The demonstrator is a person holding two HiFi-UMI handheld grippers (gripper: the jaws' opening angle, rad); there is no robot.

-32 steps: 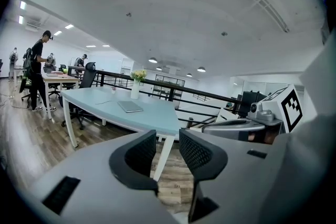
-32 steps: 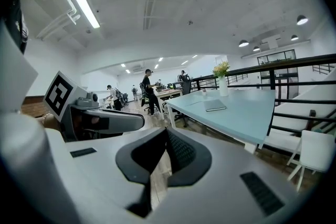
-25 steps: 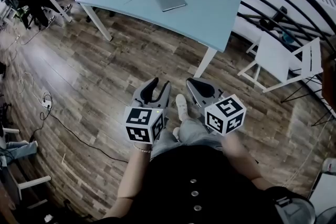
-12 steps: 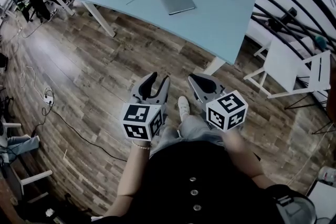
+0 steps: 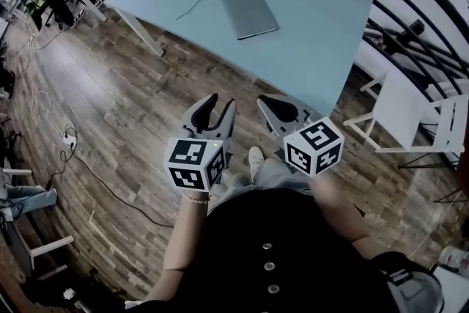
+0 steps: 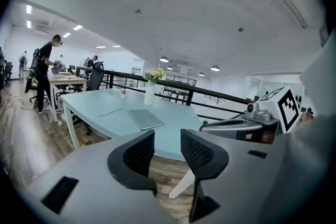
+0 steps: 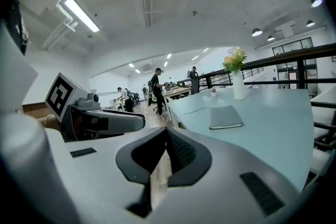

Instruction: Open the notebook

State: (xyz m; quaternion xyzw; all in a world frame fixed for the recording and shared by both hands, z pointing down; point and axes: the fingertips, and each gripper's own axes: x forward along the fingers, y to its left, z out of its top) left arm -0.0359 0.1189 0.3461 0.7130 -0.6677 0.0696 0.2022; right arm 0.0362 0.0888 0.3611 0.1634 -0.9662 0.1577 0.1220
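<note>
The flat grey closed notebook [image 5: 250, 13] lies on the pale blue counter [image 5: 322, 40], up at 12 o'clock and well apart from both grippers; the left hand-held gripper [image 5: 222, 103] has its jaws apart with nothing between them; the right hand-held gripper [image 5: 265, 103] is clenched tight and holds nothing; this looks like the getting-close step; next, I think, they must reach the counter, hold the notebook down, and lift its cover edge.
</note>
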